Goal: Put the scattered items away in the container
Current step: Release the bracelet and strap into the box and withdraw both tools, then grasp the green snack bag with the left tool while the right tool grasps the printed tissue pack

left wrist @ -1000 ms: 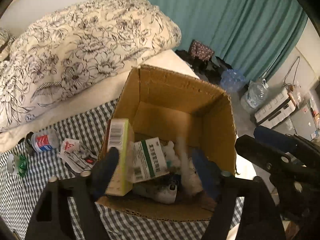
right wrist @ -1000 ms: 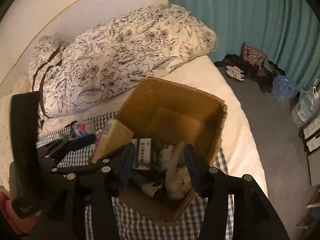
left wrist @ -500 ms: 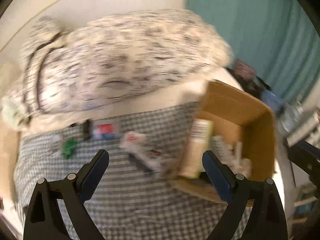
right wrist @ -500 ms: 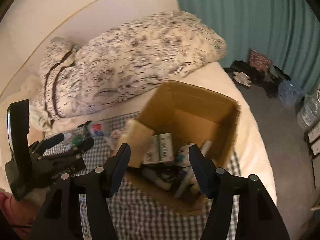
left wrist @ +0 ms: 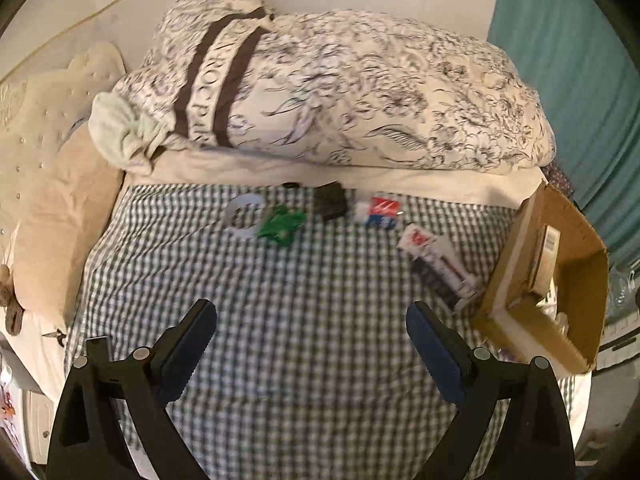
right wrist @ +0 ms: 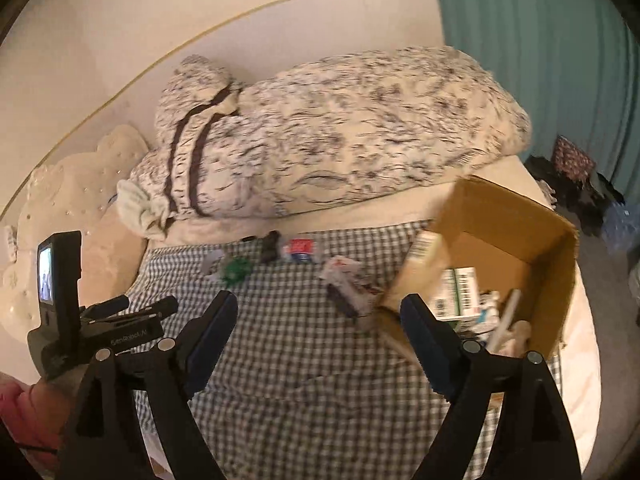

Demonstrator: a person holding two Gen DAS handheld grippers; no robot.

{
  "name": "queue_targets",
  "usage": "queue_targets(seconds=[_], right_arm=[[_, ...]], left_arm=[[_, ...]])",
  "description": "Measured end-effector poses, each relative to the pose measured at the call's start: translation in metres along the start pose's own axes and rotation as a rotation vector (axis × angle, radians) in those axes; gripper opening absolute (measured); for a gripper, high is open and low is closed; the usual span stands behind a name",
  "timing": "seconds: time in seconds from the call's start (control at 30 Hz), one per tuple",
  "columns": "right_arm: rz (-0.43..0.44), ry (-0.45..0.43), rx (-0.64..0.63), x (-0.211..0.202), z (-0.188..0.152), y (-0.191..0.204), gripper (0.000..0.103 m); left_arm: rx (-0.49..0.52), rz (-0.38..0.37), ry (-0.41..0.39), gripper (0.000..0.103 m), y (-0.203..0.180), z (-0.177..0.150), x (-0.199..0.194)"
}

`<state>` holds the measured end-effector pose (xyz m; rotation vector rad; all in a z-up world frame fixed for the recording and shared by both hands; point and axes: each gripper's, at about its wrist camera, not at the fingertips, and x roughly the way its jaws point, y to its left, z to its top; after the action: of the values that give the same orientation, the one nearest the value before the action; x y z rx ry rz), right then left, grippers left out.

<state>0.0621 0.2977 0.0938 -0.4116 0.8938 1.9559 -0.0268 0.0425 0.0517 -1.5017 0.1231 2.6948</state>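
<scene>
Along the far side of the checked cloth point(left wrist: 304, 280) lie a white tape roll point(left wrist: 243, 216), a green item point(left wrist: 282, 224), a black item point(left wrist: 330, 200), a red-white-blue small jar point(left wrist: 380, 212) and white sachets point(left wrist: 436, 256). The cardboard box point(right wrist: 500, 216) stands at the right; inside are a green-and-white carton point(right wrist: 456, 292), a tall beige carton point(right wrist: 420, 264) and white items. My left gripper point(left wrist: 310, 328) hangs open over the cloth, nothing between its fingers. My right gripper point(right wrist: 318, 312) is beside the box's near-left corner, its jaws opening and empty. The left gripper point(right wrist: 150, 304) also shows there.
A rolled floral duvet point(left wrist: 360, 92) lies behind the items, with cream pillows point(left wrist: 60, 208) at the left. A teal curtain point(right wrist: 540, 60) and bags on the floor point(right wrist: 576, 168) are at the right. A hand in a red sleeve point(right wrist: 24, 404) holds the left gripper.
Both grippers have left the box. The left swung left over the checked cloth and opened. The right let go of a white item into the box, drew back and up, and spread wider.
</scene>
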Motion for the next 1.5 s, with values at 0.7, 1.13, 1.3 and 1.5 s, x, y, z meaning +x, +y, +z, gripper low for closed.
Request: queue_targets(seconds=[0.7,1.13,1.3,1.5], right_arm=[[-0.109,0.043,0.022,0.034,-0.034,0.146,0.09],[-0.165,0.091,0.026,0.079,-0.001,0.109,0.091],[-0.17,0.117,0.051,0.112,0.013,0.079,0.091],[-0.191,0.18,0.104,0.156,0.025,0.037,0.091]], left_arm=[[-0.138,-0.079,0.053,0.101,0.167,-0.002,0.024],[-0.112,-0.115,0.031,0.101,0.129,0.02,0.051],[-0.108,-0.087,0.055,0.101,0.107,0.028,0.077],[-0.093,-0.083,0.09,0.101,0.077,0.042,0.122]])
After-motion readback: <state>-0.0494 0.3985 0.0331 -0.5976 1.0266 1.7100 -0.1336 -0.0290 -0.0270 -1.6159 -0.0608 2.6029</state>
